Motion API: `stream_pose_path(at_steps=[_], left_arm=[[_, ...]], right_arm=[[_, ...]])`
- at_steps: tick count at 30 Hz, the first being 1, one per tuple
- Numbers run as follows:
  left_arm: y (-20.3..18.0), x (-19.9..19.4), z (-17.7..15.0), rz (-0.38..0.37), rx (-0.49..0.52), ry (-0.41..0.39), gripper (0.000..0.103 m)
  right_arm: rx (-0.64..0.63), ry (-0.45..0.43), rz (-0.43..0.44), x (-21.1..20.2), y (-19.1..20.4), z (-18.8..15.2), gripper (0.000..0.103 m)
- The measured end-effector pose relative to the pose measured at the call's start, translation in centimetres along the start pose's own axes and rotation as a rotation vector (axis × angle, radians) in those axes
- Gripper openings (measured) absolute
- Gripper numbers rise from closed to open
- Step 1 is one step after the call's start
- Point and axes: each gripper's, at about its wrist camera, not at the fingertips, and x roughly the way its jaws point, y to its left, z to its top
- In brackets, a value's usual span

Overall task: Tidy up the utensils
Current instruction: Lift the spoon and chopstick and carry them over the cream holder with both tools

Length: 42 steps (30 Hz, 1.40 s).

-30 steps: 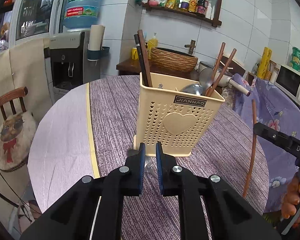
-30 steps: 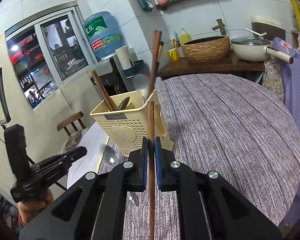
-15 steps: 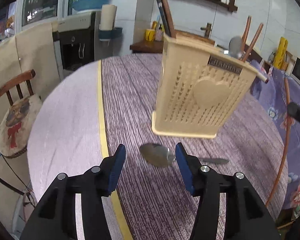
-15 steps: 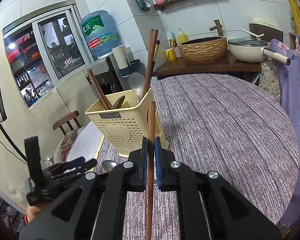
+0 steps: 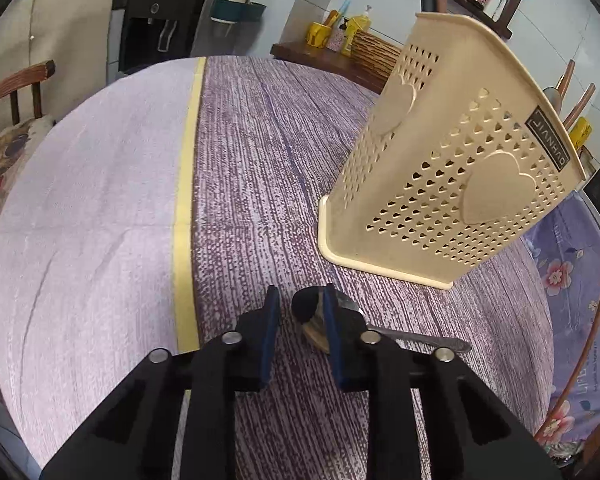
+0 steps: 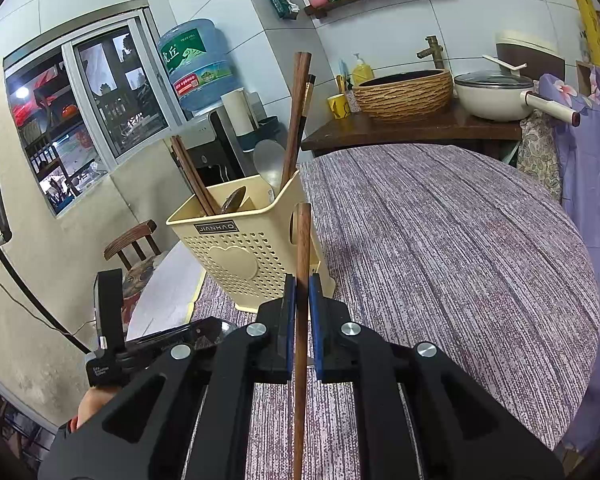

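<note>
While my right gripper (image 6: pixel 302 292) clamps a smooth wooden chopstick (image 6: pixel 302 264), my left gripper (image 5: pixel 299 308) straddles the steel spoon (image 5: pixel 380 330), jaws narrowly parted, perforated caddy (image 5: pixel 440 184) at two o'clock.

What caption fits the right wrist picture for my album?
Right gripper holds a wooden chopstick upright beside the cream utensil holder on the purple tablecloth.

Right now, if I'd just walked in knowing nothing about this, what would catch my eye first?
Probably the cream utensil holder with heart-shaped holes, standing on the purple table with chopsticks and spoons poking out of its top. Right in front of it, the right gripper pinches a single wooden chopstick upright. Lower down, the left gripper sits over a metal spoon lying flat on the cloth beside the holder's base.
</note>
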Motion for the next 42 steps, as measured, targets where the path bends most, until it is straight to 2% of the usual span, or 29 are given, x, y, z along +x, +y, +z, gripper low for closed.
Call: stream_pose_path(at_steps=[3, 7, 12, 21, 30, 39, 42], left_arm=[[-0.5, 0.3, 0.0, 0.001, 0.021, 0.011, 0.012], [-0.9, -0.3, 0.2, -0.002, 0.036, -0.007, 0.010], [-2.6, -3.1, 0.7, 0.015, 0.115, -0.075, 0.007], [-5.8, -9.0, 2.7, 0.055, 0.318, -0.214, 0.004], [-6.9, -11.8, 4.0, 0.056, 0.381, -0.290, 0.004], [-8.1, -16.4, 6.1, 0.001, 0.425, -0.371, 0.004], [-9.0, -18.4, 7.5, 0.014, 0.453, -0.424, 0.004]], right_arm=[[-0.001, 0.000, 0.001, 0.1, 0.1, 0.0, 0.008], [-0.005, -0.005, 0.005, -0.1, 0.2, 0.0, 0.008], [-0.011, -0.027, 0.036, -0.7, 0.5, 0.3, 0.008], [-0.057, -0.079, 0.112, -2.8, 1.5, 1.1, 0.008], [-0.132, -0.121, 0.130, -3.8, 3.6, 2.1, 0.008], [-0.211, -0.186, 0.163, -5.5, 6.2, 5.8, 0.008], [-0.236, -0.209, 0.174, -6.1, 7.2, 8.0, 0.008]])
